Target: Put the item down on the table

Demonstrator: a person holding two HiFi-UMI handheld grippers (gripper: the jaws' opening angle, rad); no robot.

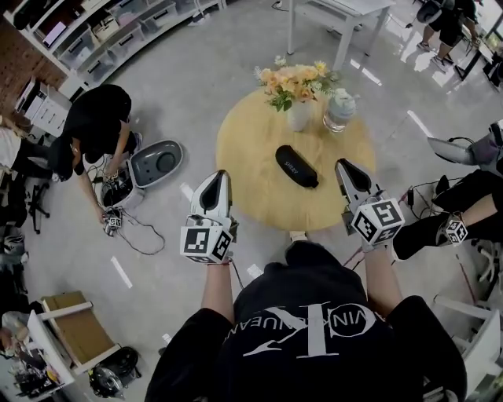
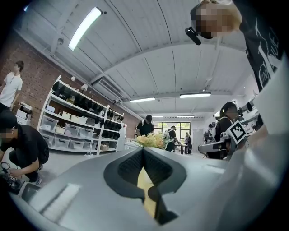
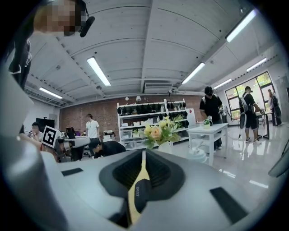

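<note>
A black oblong case [image 1: 296, 166] lies flat on the round wooden table [image 1: 251, 141], near its middle, with nothing touching it. My left gripper [image 1: 215, 177] hovers at the table's near left edge, jaws shut and empty. At the near right edge my right gripper [image 1: 346, 166] is also shut, holding nothing; the case lies a short way to its left. In the right gripper view the case [image 3: 139, 194] shows through the slit below the closed right gripper [image 3: 143, 153]. The left gripper [image 2: 143, 151] shows closed tips in its own view too.
A white vase of flowers [image 1: 297, 88] and a glass jar [image 1: 339, 110] stand at the table's far side. A person crouches on the floor at left [image 1: 94, 126] beside a grey device [image 1: 157, 162]. A seated person's legs [image 1: 464, 206] are at right. A white table [image 1: 338, 12] stands behind.
</note>
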